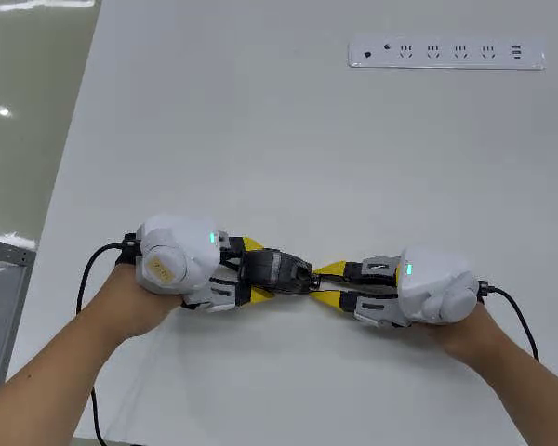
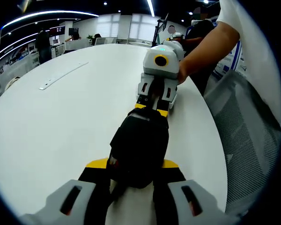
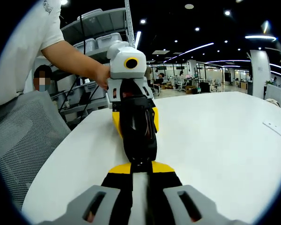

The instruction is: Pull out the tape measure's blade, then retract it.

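The tape measure [image 1: 275, 271], a dark grey and black case, sits just above or on the white table [image 1: 260, 139] near its front edge, between the two grippers, which face each other in one line. The left gripper [image 1: 257, 269] is clamped across the case, with a yellow-tipped jaw on each side; in the left gripper view the case [image 2: 139, 145] fills the space between those jaws [image 2: 133, 164]. The right gripper [image 1: 316, 281] meets the case's other end, its jaws drawn almost together in a narrow V. In the right gripper view their yellow tips [image 3: 140, 168] pinch right at the near end of the case [image 3: 138, 126]. Whether the blade's tip lies between them cannot be made out, and hardly any blade shows between case and jaws. The same view shows the left gripper [image 3: 135, 121] beyond, gripping the case, and the left gripper view shows the right gripper [image 2: 151, 109] pressed to the case's far end. The left hand [image 1: 135, 297] and the right hand [image 1: 465, 330] each hold a gripper's white body, and a black cable [image 1: 86, 279] trails from the left one. Far across the table lies a white power strip [image 1: 446, 53]. A grey mesh chair [image 2: 243, 140] stands beside the table's edge.
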Motion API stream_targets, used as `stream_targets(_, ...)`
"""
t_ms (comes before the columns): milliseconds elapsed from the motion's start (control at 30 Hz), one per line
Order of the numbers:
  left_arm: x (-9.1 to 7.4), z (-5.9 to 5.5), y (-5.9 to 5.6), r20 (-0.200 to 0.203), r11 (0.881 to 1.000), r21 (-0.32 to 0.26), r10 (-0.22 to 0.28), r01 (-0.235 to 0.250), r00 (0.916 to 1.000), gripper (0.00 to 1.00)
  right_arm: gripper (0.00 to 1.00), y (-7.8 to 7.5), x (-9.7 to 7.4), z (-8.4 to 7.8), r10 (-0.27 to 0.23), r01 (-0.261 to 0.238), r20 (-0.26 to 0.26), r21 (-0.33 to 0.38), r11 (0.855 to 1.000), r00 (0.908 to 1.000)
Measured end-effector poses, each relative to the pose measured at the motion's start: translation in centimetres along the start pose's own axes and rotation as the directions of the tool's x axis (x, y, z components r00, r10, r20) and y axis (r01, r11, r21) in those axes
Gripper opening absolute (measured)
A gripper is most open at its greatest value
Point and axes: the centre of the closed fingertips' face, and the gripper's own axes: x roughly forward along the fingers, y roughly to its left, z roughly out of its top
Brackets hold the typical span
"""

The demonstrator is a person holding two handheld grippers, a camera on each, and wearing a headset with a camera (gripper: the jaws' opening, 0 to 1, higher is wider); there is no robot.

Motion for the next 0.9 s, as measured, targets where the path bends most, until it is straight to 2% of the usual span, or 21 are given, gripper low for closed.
stream_targets(900, 0.0, 0.0, 0.2, -0.001, 1.0, 0.001, 0.006, -0.006, 1.0, 0.31, 0.1, -0.3, -1.0, -0.3, -0.017, 0.017, -0.002, 0.013, 1.0, 0.9999)
